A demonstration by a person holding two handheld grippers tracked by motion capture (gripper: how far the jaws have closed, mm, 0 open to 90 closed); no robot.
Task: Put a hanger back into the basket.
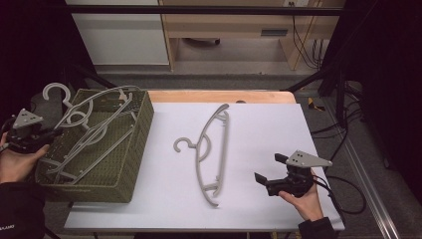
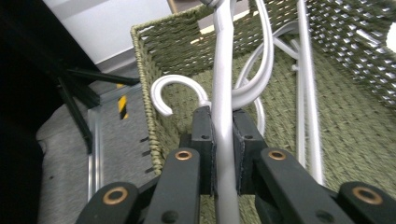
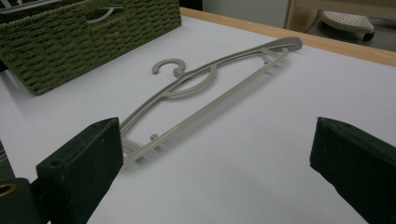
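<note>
An olive woven basket (image 1: pixel 132 164) stands at the table's left end. My left gripper (image 1: pixel 52 133) is at its left rim, shut on the bar of a pale grey hanger (image 1: pixel 99 97) that tilts up out of the basket with its hook (image 1: pixel 54 92) over the rim. In the left gripper view the pads (image 2: pixel 204 140) squeeze that hanger's bar (image 2: pixel 223 70). Another grey hanger (image 1: pixel 94 147) lies inside the basket. A further grey hanger (image 1: pixel 211 149) lies flat on the white tabletop. My right gripper (image 1: pixel 268 172) rests to its right, open and holding nothing, pointed at the flat hanger (image 3: pixel 205 88).
The white tabletop (image 1: pixel 263 124) has a wooden strip (image 1: pixel 219 95) along its far edge. Black cables (image 1: pixel 348 194) trail on the floor to the right. A black frame post (image 1: pixel 318 77) slants behind the table's right corner.
</note>
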